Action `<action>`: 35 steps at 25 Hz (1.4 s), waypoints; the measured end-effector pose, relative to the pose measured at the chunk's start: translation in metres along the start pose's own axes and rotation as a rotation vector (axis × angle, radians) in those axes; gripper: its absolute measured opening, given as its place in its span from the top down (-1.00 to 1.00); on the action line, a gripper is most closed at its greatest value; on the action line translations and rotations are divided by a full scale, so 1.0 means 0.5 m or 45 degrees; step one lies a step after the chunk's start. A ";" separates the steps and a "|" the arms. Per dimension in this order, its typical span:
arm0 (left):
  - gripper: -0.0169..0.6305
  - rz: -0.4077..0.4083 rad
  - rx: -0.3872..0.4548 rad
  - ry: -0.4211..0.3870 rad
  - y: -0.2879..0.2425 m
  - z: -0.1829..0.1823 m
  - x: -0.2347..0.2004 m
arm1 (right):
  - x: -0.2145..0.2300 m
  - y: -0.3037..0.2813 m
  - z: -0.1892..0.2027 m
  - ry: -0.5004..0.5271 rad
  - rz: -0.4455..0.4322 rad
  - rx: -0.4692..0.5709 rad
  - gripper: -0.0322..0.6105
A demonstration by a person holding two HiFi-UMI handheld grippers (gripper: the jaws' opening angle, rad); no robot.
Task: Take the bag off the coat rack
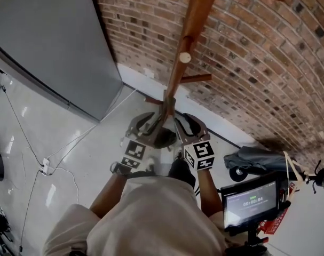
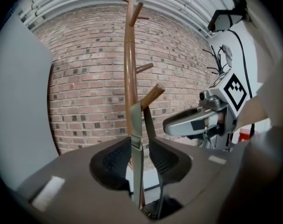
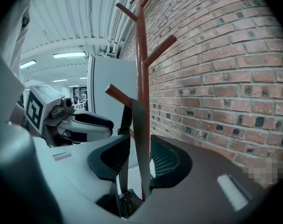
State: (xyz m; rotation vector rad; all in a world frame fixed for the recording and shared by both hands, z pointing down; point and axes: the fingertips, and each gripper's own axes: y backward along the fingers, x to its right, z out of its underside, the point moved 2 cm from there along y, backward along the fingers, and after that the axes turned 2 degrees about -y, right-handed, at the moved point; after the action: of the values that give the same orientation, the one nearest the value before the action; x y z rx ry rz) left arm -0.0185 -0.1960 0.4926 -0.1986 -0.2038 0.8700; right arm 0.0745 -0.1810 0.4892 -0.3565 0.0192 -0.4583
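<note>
A wooden coat rack stands against the brick wall. A grey bag strap hangs over a lower peg, and the dark bag hangs low by the pole. My left gripper and right gripper flank the pole at bag height. In the left gripper view the strap runs between the jaws of the left gripper, which stand apart from it. In the right gripper view the strap likewise passes between the spread jaws of the right gripper, with the bag just below.
A brick wall lies behind the rack and a grey panel to its left. White cables trail over the glossy floor. A small monitor on a stand and a wheeled cart with grey cloth are at right.
</note>
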 end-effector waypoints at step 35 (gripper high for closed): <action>0.87 -0.090 -0.059 0.119 -0.073 0.087 -0.008 | 0.010 -0.097 0.113 0.000 0.028 -0.099 0.64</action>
State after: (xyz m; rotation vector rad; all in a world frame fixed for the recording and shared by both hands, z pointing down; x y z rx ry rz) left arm -0.0057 -0.2182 0.5431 -0.2735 -0.1428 0.7841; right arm 0.0639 -0.2049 0.5588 -0.4322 0.0412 -0.4363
